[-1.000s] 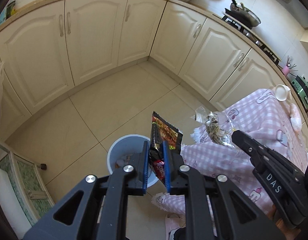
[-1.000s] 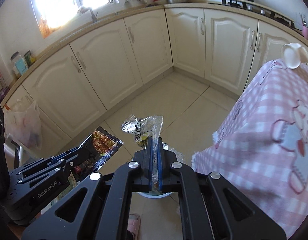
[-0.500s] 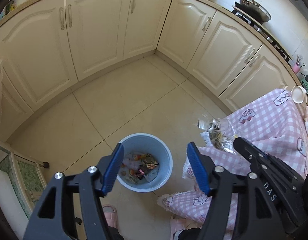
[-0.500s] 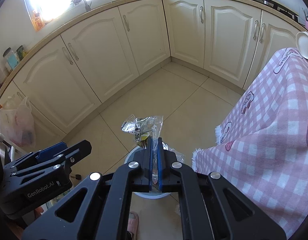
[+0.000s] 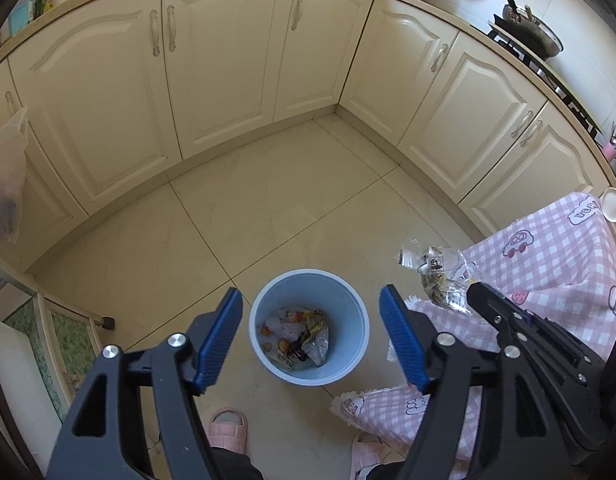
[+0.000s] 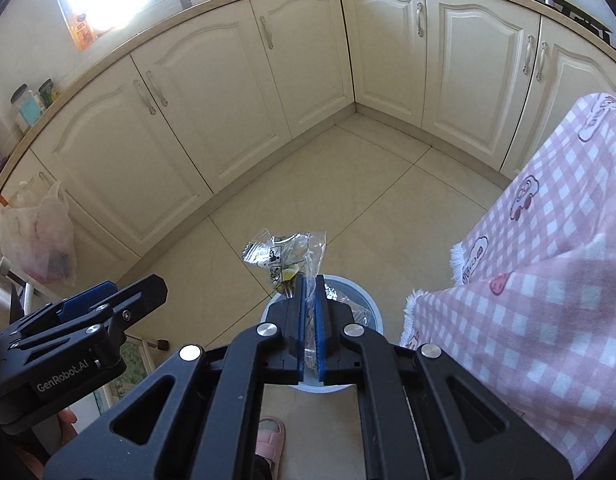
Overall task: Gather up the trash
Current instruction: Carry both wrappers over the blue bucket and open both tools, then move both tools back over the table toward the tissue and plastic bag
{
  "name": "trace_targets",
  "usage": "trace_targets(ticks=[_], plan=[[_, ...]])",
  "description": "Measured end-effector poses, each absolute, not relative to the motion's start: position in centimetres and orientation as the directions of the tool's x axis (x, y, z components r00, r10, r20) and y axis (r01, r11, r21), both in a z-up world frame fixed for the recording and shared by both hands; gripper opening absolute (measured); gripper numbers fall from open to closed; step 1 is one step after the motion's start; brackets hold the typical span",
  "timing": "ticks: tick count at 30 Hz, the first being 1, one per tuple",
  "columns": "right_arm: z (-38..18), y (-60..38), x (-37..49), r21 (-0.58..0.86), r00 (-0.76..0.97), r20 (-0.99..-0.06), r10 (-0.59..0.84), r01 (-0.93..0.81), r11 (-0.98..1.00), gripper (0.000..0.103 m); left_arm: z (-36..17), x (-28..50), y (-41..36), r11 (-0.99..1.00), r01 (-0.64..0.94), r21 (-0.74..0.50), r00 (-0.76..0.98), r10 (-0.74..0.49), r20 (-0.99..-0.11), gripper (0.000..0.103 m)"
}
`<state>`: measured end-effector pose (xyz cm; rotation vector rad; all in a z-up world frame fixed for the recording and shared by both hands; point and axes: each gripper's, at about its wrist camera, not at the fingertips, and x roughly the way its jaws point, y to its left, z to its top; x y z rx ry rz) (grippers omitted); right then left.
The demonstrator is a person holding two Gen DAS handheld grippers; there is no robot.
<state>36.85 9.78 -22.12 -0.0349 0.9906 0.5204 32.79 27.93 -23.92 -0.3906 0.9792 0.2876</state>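
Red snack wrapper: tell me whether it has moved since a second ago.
Yes. It was clamped in the left gripper above the blue bin; now nothing is between the opening jaws, and a dark wrapper, likely it, lies among the bin's trash.

Left gripper: black angular plastic arms with triangular cutouts, silver round screws at the pivots, ribbed blue pads. Right gripper: same black frame, silver screws, blue pads. White "GenRobot.AI" lettering on the left unit's side. Person wears pink slippers and dark trousers.
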Motion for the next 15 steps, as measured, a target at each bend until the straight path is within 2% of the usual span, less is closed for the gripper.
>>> trace_targets(ticks=[2, 5, 8, 9, 15], plan=[[-22.0, 10.4, 37.0, 0.209, 0.435, -0.8, 0.413, -0.444, 0.871, 0.004, -23.8, 32.6, 28.4, 0.886, -0.421, -0.195, 0.531, 0.066, -0.845, 0.069], [-21.9, 10.9, 37.4, 0.225, 0.433, -0.791, 0.432, -0.451, 0.864, 0.009, -23.5, 32.3, 29.3, 0.874, -0.443, -0.201, 0.538, 0.08, -0.839, 0.07], [-21.9, 11.4, 37.9, 0.245, 0.419, -0.792, 0.444, -0.448, 0.86, 0.039, -23.3, 32.1, 29.9, 0.866, -0.456, -0.206, 0.541, 0.086, -0.837, 0.071], [-21.8, 11.5, 37.9, 0.243, 0.427, -0.789, 0.443, -0.444, 0.862, 0.054, -23.3, 32.0, 30.0, 0.864, -0.458, -0.208, 0.54, 0.084, -0.838, 0.071], [-20.9, 10.8, 37.4, 0.215, 0.463, -0.782, 0.417, -0.428, 0.878, 0.056, -22.8, 31.9, 29.5, 0.869, -0.448, -0.21, 0.546, 0.08, -0.834, 0.071]])
